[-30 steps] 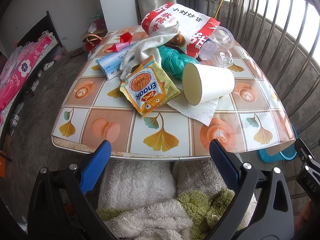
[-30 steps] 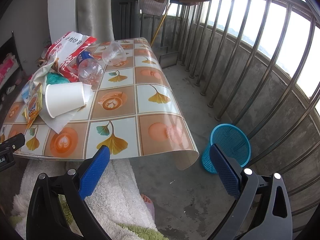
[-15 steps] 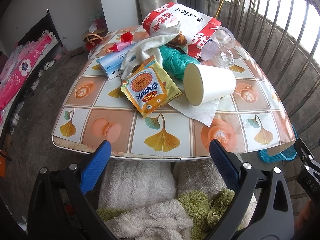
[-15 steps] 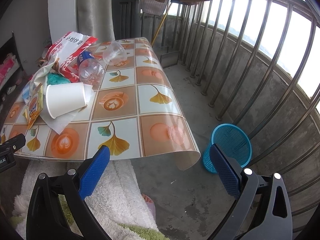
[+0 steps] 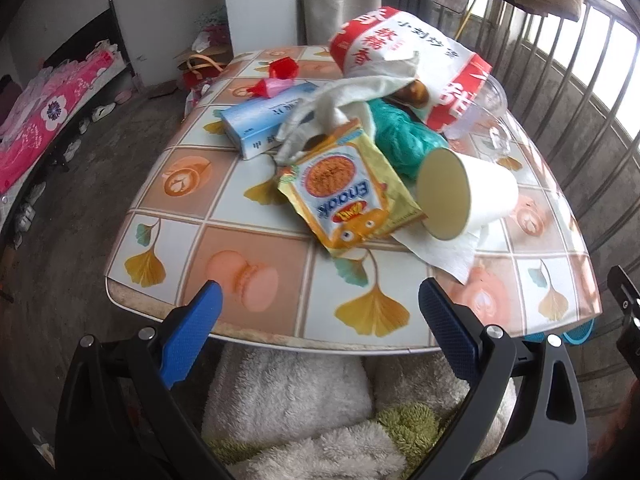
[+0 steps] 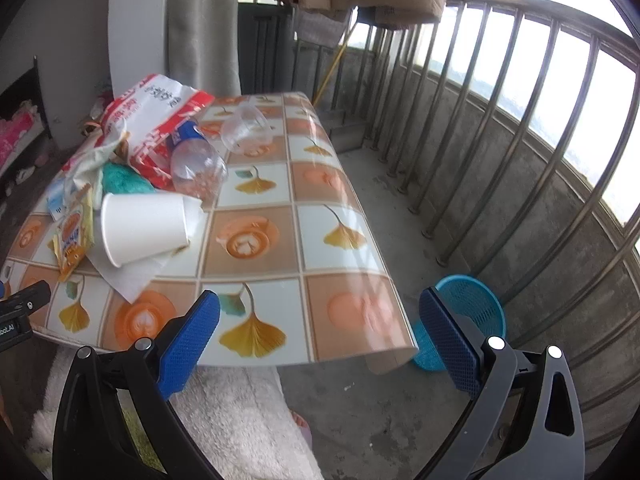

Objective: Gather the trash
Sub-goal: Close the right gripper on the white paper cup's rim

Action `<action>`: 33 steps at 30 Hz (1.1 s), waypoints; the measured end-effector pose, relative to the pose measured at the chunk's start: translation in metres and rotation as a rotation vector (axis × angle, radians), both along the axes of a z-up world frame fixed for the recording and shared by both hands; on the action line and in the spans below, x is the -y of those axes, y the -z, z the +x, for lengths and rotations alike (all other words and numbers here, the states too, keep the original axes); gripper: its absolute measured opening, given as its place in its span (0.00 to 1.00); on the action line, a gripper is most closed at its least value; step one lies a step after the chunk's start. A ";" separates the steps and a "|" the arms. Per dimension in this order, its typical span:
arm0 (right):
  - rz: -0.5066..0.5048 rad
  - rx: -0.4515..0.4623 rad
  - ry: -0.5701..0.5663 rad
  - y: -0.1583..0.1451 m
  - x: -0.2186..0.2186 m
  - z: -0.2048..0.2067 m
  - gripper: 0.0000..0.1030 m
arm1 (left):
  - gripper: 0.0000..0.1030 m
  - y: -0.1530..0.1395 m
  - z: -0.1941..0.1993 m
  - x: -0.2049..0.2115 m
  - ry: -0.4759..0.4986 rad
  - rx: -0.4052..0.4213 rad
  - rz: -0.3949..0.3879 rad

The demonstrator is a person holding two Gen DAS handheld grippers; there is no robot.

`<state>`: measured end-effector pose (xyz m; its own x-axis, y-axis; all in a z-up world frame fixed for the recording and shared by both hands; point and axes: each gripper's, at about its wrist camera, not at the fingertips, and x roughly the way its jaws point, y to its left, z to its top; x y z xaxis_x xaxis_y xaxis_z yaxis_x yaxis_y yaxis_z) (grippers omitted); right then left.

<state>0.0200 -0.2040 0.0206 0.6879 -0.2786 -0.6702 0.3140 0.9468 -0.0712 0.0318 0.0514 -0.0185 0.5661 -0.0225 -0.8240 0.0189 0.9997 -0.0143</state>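
Left gripper (image 5: pixel 318 306) and right gripper (image 6: pixel 318 314): jaws spread wide, nothing held. Paper cup (image 5: pixel 466 194) lies on its side on the table (image 5: pixel 256 240), beside the snack packet (image 5: pixel 348 196). Blue basket (image 6: pixel 472 312) stands beyond the table's corner.

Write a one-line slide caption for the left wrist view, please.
Open left gripper faces a patterned table piled with trash: paper cup, snack packet.

"Enaak" on yellow snack pkt (image 5: pixel 352 196)

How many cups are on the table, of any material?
2. A white paper cup lies on its side on a tissue near the front edge; a clear plastic cup lies tipped farther back. The trash pile could hide others.
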 end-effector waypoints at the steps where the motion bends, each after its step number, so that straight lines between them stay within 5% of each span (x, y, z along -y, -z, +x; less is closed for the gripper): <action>1: 0.008 0.026 -0.024 -0.003 -0.004 0.005 0.94 | 0.92 0.000 0.005 -0.009 -0.011 0.004 -0.012; 9: 0.021 0.110 -0.249 -0.021 -0.062 0.060 0.94 | 0.92 0.003 0.029 -0.056 0.049 0.150 -0.203; 17: 0.026 0.020 -0.368 -0.008 -0.106 0.101 0.79 | 0.91 0.018 0.060 -0.061 0.149 0.090 -0.416; 18: 0.021 0.007 -0.372 -0.005 -0.109 0.104 0.76 | 0.88 0.022 0.062 -0.060 0.158 0.078 -0.438; 20: 0.008 -0.016 -0.375 0.000 -0.113 0.108 0.71 | 0.65 0.031 0.065 -0.059 0.169 0.045 -0.472; 23: 0.002 -0.054 -0.371 0.007 -0.114 0.114 0.63 | 0.51 0.045 0.074 -0.061 0.146 -0.012 -0.531; 33: 0.040 -0.124 -0.370 0.018 -0.112 0.118 0.31 | 0.13 0.062 0.085 -0.078 0.068 -0.052 -0.657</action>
<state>0.1381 -0.0919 0.0030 0.6502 0.0013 -0.7598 -0.0580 0.9972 -0.0480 0.1172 0.1290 -0.0801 0.5054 -0.5637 -0.6533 0.0643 0.7796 -0.6230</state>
